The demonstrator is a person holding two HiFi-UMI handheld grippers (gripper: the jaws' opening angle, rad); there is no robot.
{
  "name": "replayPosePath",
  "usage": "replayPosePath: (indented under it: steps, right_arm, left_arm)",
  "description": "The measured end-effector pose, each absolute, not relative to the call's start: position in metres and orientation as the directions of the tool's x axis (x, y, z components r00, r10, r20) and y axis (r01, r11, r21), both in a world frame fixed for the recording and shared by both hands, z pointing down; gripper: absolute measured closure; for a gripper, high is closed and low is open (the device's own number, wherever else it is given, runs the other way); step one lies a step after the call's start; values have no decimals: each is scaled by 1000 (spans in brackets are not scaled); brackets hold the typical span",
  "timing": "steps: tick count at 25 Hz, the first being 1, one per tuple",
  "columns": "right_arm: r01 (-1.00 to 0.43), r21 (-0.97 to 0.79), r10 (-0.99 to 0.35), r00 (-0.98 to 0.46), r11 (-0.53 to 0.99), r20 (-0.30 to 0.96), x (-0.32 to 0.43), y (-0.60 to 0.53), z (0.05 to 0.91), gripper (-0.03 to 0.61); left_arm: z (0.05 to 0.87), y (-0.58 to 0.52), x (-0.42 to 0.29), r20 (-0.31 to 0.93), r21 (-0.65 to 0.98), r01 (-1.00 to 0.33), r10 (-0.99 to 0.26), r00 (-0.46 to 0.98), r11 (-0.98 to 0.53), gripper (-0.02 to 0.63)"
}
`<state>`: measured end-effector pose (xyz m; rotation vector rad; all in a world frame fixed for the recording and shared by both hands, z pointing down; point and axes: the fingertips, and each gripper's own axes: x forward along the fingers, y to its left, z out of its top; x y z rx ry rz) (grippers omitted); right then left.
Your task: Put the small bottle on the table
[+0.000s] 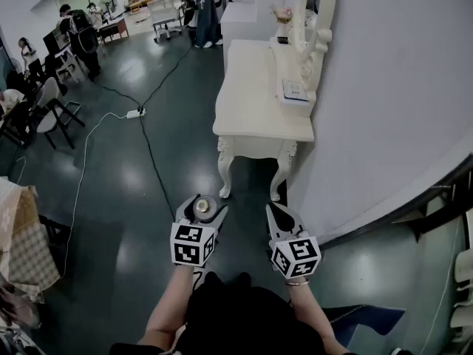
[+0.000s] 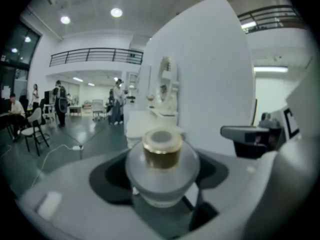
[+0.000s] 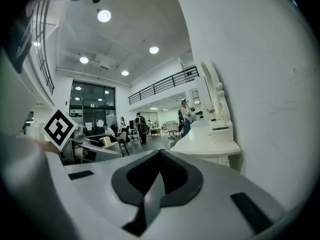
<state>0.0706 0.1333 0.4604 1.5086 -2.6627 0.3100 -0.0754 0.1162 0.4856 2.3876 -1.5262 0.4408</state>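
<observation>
The small bottle is squat, of frosted glass, with a gold cap. My left gripper is shut on its round body, jaws wide apart around it, and holds it upright over the dark floor. My right gripper hangs beside it, shut, with nothing between its jaws. The white dressing table stands ahead against the white wall, a short way beyond both grippers. In the right gripper view the table's top lies ahead to the right.
A mirror frame, a small box and a vase sit on the table's far right side. A power strip and cables cross the floor at left. People and chairs are at the far left.
</observation>
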Motion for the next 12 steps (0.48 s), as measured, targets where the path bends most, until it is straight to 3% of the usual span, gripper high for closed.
replayPosePath:
  steps: [12]
  right_arm:
    - [-853, -161, -844, -517, 496, 144, 85, 140, 461, 574]
  left_arm:
    - [487, 118, -62, 398, 66, -906, -822, 408, -418, 273]
